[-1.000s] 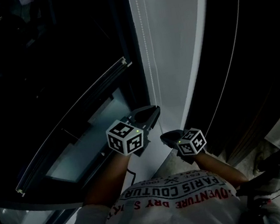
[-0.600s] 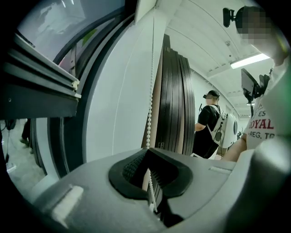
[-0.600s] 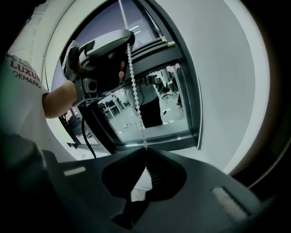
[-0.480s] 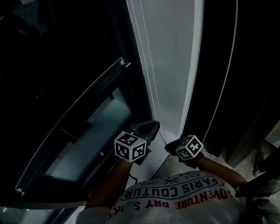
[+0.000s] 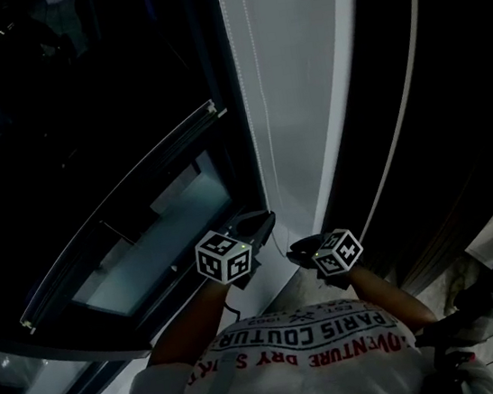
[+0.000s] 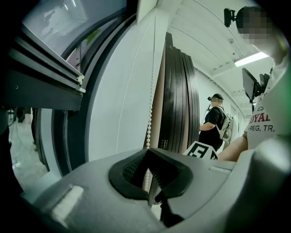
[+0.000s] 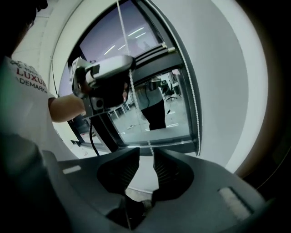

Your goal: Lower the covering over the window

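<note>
Now the left tongs (image 5: 265, 222) clamp the bead chain (image 6: 148, 129) beside the window (image 5: 149, 246). The right tongs (image 5: 294, 249) have just been opening; the chain hangs just beyond their gap.

The person wears a white short-sleeved T-shirt (image 5: 309, 372) printed with dark and red lettering. The left claw (image 5: 270, 219) and right claw (image 5: 292, 249) are grey moulded shells with black ribbed pads (image 6: 131, 169), each carrying a white cube of black square markers (image 5: 225, 256).
</note>
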